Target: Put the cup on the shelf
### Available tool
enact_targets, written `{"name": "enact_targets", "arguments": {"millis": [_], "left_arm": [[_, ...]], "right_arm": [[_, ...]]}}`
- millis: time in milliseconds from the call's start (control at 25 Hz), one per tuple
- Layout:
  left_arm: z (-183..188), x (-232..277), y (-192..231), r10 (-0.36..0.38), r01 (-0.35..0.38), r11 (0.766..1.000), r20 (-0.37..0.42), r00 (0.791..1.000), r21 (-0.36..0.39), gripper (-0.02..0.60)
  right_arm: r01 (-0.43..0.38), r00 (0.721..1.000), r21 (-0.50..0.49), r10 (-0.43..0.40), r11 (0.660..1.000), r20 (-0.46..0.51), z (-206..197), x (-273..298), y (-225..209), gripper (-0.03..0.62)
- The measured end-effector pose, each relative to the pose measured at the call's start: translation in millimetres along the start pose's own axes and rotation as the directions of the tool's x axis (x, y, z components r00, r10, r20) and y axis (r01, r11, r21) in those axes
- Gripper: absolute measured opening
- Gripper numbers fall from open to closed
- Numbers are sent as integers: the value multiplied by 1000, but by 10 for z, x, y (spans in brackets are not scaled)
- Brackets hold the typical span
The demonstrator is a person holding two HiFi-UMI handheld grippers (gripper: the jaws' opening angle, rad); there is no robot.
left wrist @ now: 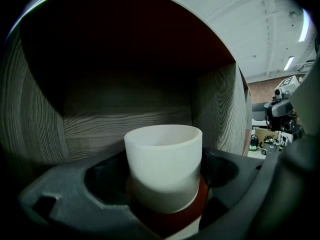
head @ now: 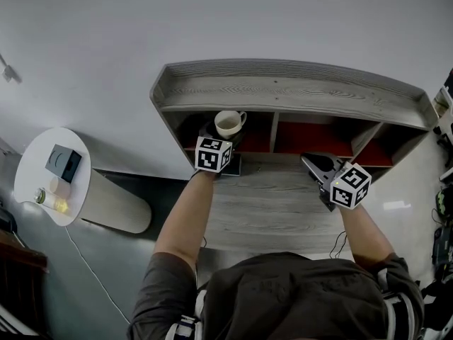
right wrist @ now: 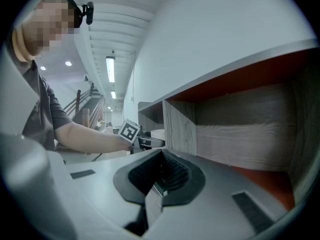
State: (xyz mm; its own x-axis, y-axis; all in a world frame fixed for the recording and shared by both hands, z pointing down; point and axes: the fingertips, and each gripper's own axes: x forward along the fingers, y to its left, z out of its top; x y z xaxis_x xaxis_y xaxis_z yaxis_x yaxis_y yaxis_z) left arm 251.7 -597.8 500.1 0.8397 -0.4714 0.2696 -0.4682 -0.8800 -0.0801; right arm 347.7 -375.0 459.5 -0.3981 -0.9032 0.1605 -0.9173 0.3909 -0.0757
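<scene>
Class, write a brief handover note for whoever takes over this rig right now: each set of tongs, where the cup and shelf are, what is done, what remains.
Left tongs: shut on the white ceramic cup, at the mouth of the left compartment of the grey wooden shelf with red lining.
Right tongs: shut, empty, in front of the shelf further right.
Done: cup gripped and at the shelf.
Left: probably ease it inside, set it down, open the left tongs, withdraw. Whether the cup touches the compartment floor cannot be told.
</scene>
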Motion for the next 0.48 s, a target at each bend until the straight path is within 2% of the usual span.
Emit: {"name": "enact_targets", "arguments": {"millis": [200,480], "left_arm": [[40,-65,47,25,-24,999,24,999,-40,425],[69,-345,79,63,-60,997,50,997,-43,425]], "right_arm": [[-6,1000,-7,6,1000,4,39,16,27,-8],[-32,999,-13,32,999,2,76,104,141,-8]]}}
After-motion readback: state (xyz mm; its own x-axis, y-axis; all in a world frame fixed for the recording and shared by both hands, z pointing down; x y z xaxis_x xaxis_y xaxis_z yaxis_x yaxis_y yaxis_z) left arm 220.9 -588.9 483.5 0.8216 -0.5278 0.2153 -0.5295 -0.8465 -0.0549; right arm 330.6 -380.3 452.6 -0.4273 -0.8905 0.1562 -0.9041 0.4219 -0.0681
